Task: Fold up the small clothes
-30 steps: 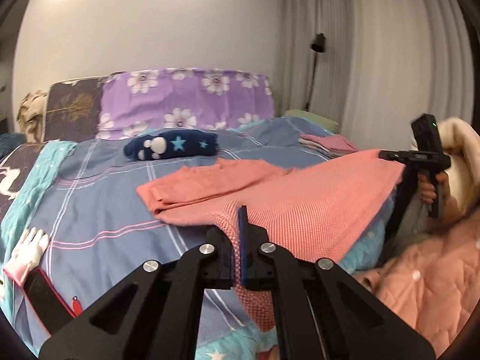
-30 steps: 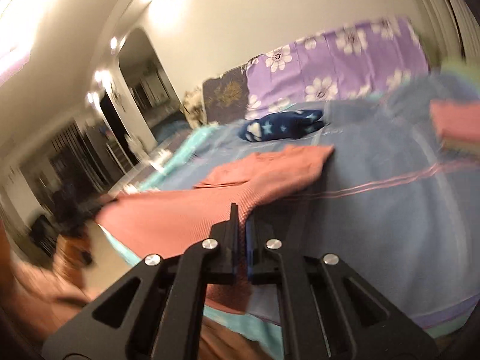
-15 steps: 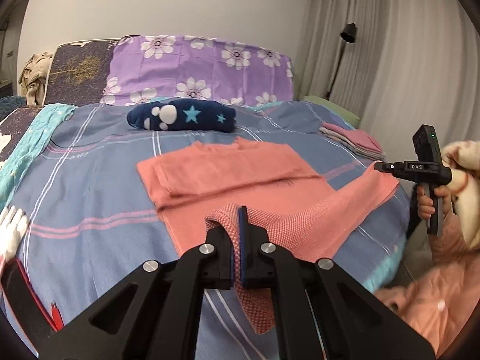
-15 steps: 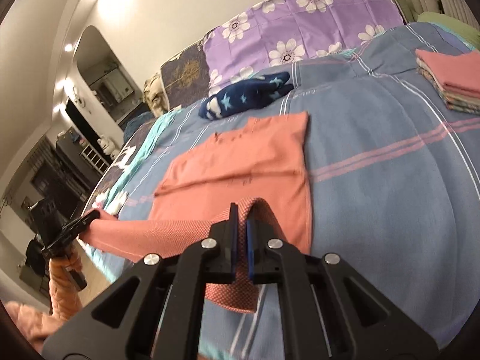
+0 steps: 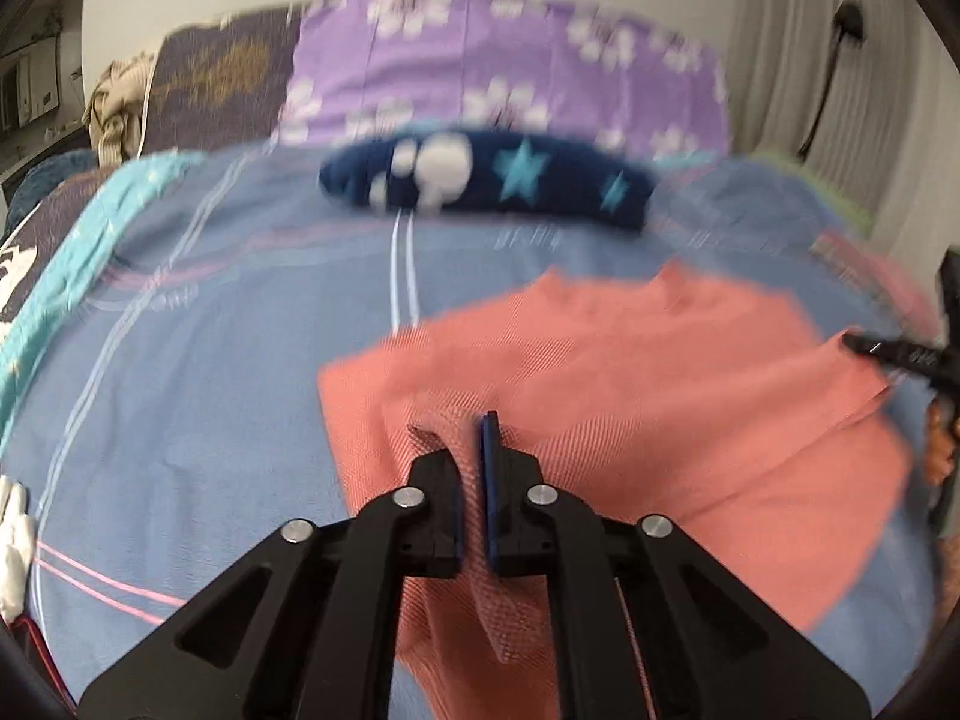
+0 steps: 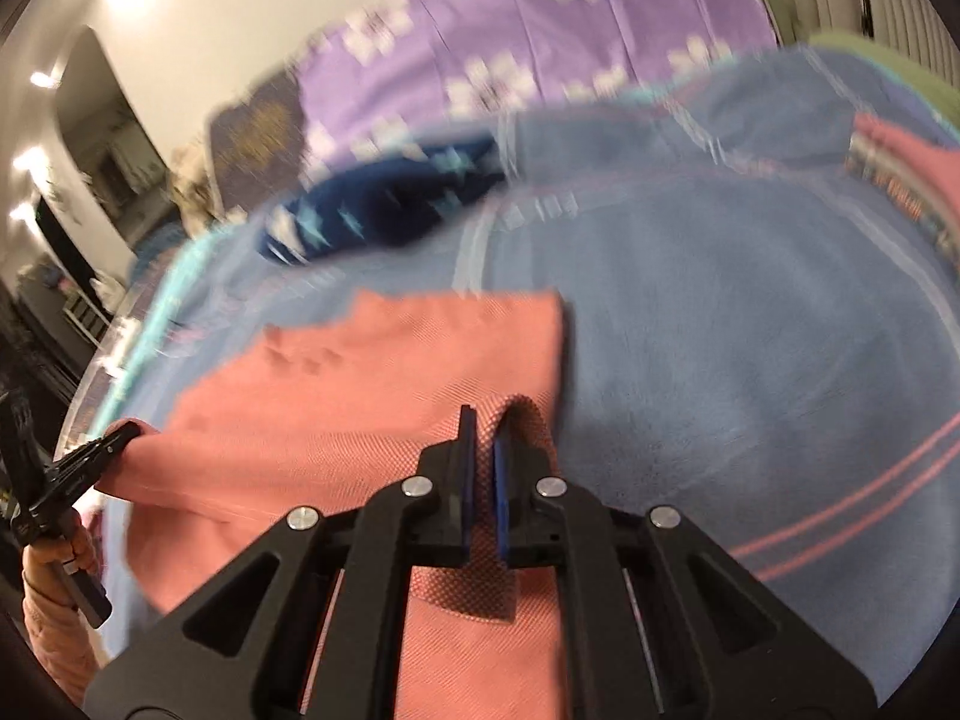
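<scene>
A salmon-pink knit shirt [image 5: 660, 372] lies on the blue bedsheet [image 5: 210, 360], its lower half folded up over the upper half. My left gripper [image 5: 471, 456] is at the folded hem's left corner. Its jaws are opening, a narrow gap shows, and a fold of the shirt still sits between them. My right gripper [image 6: 485, 438] is at the shirt's [image 6: 390, 372] right corner, jaws also opening with cloth between them. Each gripper shows in the other's view: the right gripper [image 5: 888, 351] at the far right, the left gripper [image 6: 114, 441] at the far left.
A navy blanket with stars [image 5: 492, 180] lies across the bed beyond the shirt, before purple flowered pillows [image 5: 510, 60]. A stack of folded clothes [image 6: 900, 168] sits at the bed's right side. Something white [image 5: 12, 534] lies at the left edge. Curtains hang on the right.
Both grippers carried the shirt's lower hem forward and down over its upper half. Their jaws, tightly shut before, now show a small gap.
</scene>
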Available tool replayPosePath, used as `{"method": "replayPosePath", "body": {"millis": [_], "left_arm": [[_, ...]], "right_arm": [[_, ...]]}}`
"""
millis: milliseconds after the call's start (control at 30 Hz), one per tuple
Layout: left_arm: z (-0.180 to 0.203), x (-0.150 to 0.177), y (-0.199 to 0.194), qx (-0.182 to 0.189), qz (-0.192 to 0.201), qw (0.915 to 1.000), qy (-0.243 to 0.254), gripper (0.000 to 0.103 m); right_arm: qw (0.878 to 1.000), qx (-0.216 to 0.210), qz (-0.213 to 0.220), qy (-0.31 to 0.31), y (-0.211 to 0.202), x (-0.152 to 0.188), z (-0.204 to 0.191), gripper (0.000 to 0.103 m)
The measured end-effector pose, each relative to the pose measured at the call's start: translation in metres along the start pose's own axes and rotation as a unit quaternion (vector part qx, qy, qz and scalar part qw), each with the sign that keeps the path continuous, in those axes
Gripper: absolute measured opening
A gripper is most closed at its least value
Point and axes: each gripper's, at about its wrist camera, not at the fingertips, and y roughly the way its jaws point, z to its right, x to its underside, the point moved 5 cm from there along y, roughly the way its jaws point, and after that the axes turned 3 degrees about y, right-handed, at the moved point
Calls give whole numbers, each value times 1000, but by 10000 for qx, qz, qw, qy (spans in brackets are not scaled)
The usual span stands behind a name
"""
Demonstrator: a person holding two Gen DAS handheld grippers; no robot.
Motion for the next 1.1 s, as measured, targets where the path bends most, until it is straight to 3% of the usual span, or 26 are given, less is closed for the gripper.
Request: {"method": "replayPosePath", "body": {"millis": [67,167,300,367,400,433,467,567,733,767,800,833,900,1100], "left_arm": [[-3,12,12,40,-150,9999,-67,13],[-9,19,-4,279,-18,9995,-177,32],[-10,25,-22,516,-32,9985,-185,33],[-7,29,-24,594,-114,9981,-119,29],[-4,32,-25,605,-156,9980,-88,16],[-4,33,-26,548,-186,9983,-96,6],[-3,33,-26,486,-169,9986,-122,2],[-1,18,-35,496,108,9985,-212,2],[-24,-32,-34,490,512,9938,-853,2],[-33,-43,-29,214,620,9935,-929,2],[-41,-50,-23,-238,710,9932,-887,4],[-46,-55,-18,-568,727,9927,-781,19],[-51,-57,-7,-758,643,9932,-599,47],[-42,-28,-6,-502,412,9978,94,58]], "right_arm": [[10000,-58,-70,18,4,5,5,15],[9997,-233,-27,-1,-11,7,9,25],[9986,-429,-148,-281,-32,19,4,29],[9981,-387,-222,-422,-34,26,2,29],[9978,-371,-297,-471,-32,30,1,26],[9973,-451,-370,-444,-30,31,-1,12],[9969,-552,-414,-383,-30,32,-1,6],[9937,-1069,-330,72,-35,13,-1,5],[9915,-1176,160,531,-31,-51,-2,5],[9912,-1128,167,666,-24,-60,1,11],[9920,-916,165,849,-14,-68,9,15],[9928,-765,125,917,-7,-71,13,26],[9945,-524,43,901,2,-69,21,33],[9998,-67,166,78,-10,-46,34,41]]}}
